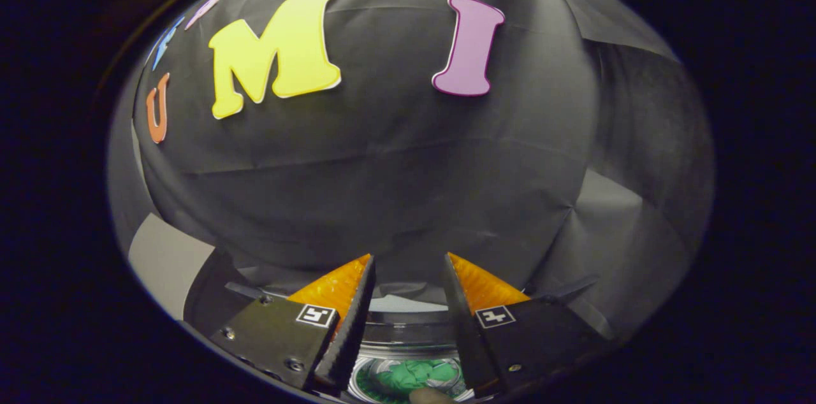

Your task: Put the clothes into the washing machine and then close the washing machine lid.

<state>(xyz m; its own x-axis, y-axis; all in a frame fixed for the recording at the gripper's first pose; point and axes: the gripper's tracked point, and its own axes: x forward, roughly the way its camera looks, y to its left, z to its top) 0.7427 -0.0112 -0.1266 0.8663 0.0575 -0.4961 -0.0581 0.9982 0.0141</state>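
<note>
My gripper is open, its two fingers spread apart with nothing between them, pointing at the booth's black cloth wall. Below and between the fingers I look down into the washing machine's round drum, whose shiny rim curves across under the fingers. A green garment lies bunched at the bottom of the drum. A small tan rounded thing shows at the near rim of the drum; I cannot tell what it is. The machine's lid is hidden from me.
The black cloth wall hangs close behind the machine. A pale panel stands to the left of the machine. Dark folds of cloth drape on the right side.
</note>
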